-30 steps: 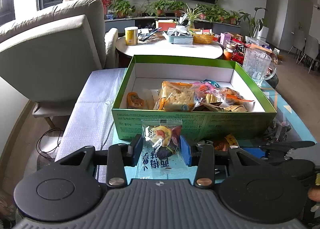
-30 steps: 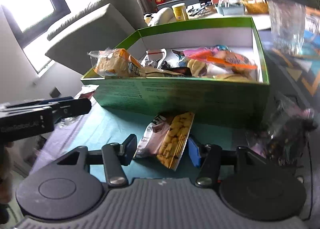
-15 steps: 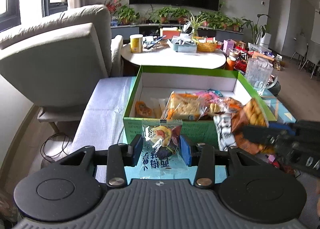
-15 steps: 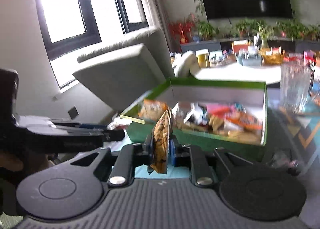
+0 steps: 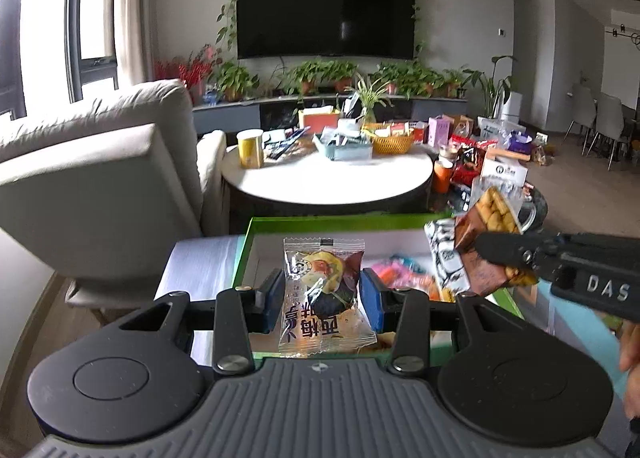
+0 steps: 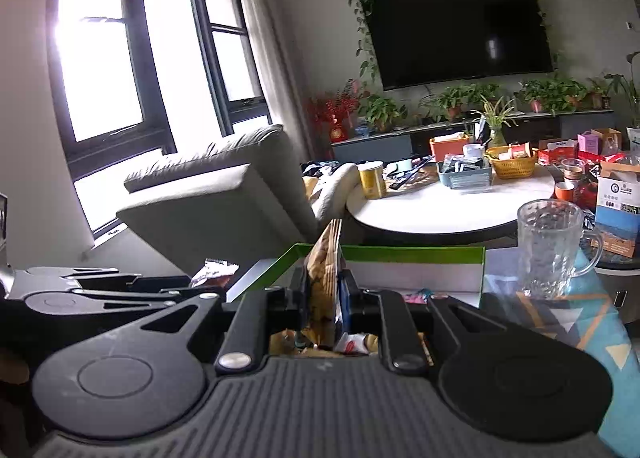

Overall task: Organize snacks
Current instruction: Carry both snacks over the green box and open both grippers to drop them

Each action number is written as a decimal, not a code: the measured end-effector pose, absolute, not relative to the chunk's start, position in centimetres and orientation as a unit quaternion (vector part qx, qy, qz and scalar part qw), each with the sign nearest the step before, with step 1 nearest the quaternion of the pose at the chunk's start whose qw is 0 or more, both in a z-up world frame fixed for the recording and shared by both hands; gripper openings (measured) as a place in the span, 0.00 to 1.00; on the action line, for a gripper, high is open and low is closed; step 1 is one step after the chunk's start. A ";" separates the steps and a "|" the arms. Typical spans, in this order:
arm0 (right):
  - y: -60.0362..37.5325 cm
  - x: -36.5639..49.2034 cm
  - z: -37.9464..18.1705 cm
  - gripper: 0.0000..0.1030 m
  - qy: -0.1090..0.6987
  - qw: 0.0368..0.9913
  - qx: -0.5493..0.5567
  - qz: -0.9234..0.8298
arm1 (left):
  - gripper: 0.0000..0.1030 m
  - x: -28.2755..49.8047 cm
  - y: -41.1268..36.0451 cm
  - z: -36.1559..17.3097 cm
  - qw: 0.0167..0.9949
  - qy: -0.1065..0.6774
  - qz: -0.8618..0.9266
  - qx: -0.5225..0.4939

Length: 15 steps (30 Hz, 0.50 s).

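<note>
My left gripper (image 5: 322, 292) is shut on a clear packet with a dark plum sweet (image 5: 324, 258), held upright over the near part of the green box (image 5: 320, 221). My right gripper (image 6: 325, 296) is shut on two flat packets held edge-on, a brown one of yellow crackers (image 6: 328, 254) and a white and black one. In the left wrist view those packets (image 5: 492, 213) hang from the right gripper (image 5: 500, 254) over the box's right side. Several wrapped snacks (image 5: 400, 278) lie inside the box. In the right wrist view the left gripper (image 6: 120, 286) shows at the left.
A glass mug (image 6: 550, 246) stands right of the box on the blue patterned cloth (image 6: 600, 318). Behind the box is a round white table (image 5: 328, 185) crowded with a tin, baskets and boxes. A grey armchair (image 5: 100, 177) stands at the left.
The right gripper shut on the two packets lying in front of the box and lifted them. Both grippers have risen, and the box now sits lower in both views.
</note>
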State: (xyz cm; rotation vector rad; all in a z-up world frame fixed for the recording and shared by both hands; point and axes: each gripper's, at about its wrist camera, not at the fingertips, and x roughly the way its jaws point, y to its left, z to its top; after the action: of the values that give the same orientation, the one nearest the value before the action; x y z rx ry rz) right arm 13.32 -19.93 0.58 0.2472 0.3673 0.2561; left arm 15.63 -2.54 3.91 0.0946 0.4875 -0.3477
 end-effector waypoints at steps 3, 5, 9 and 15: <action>-20.6 14.2 0.5 0.21 0.180 0.966 0.138 0.127 | 0.37 16.6 -3.2 4.0 0.955 0.236 -0.172 0.042; -20.7 14.6 0.4 0.21 0.179 0.966 0.141 0.125 | 0.37 17.4 -3.5 3.8 0.955 0.239 -0.171 0.034; -20.9 15.6 0.1 0.21 0.184 0.964 0.147 0.124 | 0.37 18.8 -4.4 3.3 0.953 0.249 -0.171 0.028; -21.0 17.0 -0.6 0.21 0.198 0.961 0.151 0.122 | 0.37 20.8 -5.3 2.4 0.950 0.262 -0.168 0.026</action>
State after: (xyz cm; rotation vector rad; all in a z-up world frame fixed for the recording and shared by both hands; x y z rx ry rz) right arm 17.05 -21.02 -0.59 0.3069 0.4019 0.2470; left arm 20.81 -5.30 2.37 0.0538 0.5338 -0.3426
